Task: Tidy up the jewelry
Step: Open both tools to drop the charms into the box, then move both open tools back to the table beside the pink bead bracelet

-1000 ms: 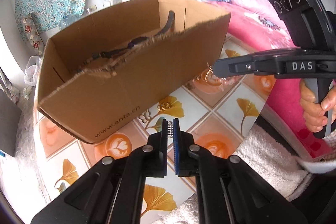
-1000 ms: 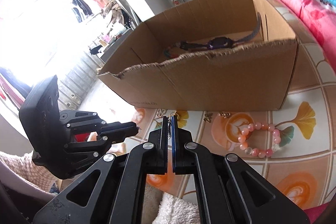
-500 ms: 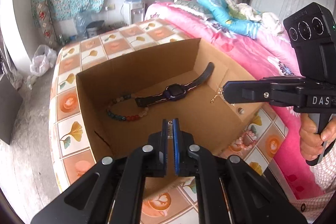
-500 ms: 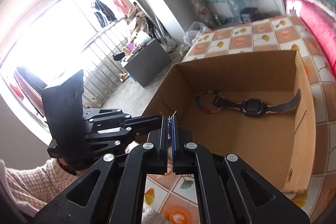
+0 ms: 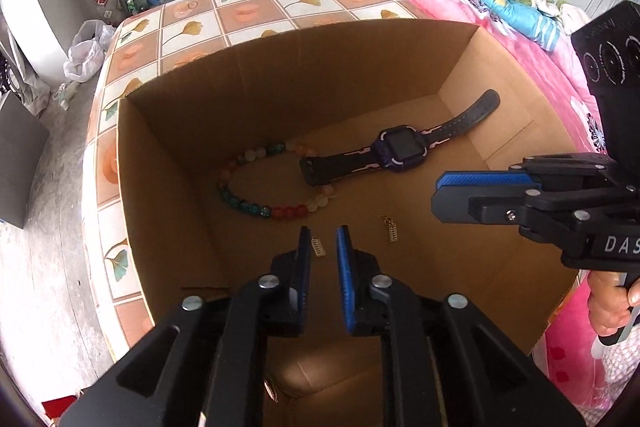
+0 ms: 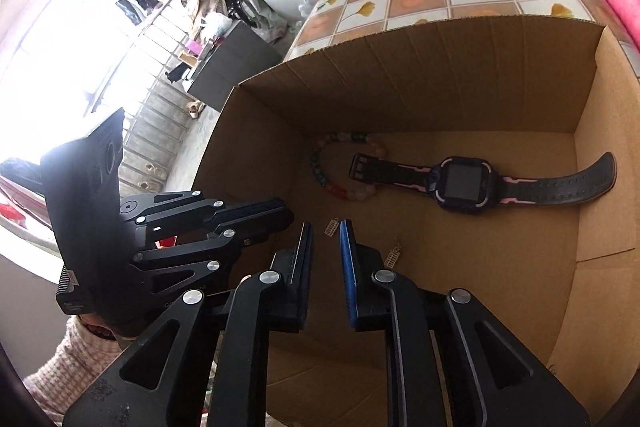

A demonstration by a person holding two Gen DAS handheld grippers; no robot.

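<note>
In the left wrist view, the left gripper [image 5: 324, 247] hung over the open brown cardboard box [image 5: 248, 95], jaws opening, one small gold rectangular earring [image 5: 318, 247] loose between them, evidently being released. The second gold earring [image 5: 391, 230] was below the right gripper [image 5: 440, 195].

In the right wrist view, the right gripper's jaws were opening, gripping nothing, beside the purple-faced black-strapped watch [image 6: 460, 185] and multicoloured bead bracelet [image 6: 340, 183].

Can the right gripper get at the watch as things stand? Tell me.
Probably yes. The right gripper hangs over the open cardboard box, jaws opening and gripping nothing. The watch lies uncovered on the floor ahead, one strap end resting on the bead bracelet.
</note>
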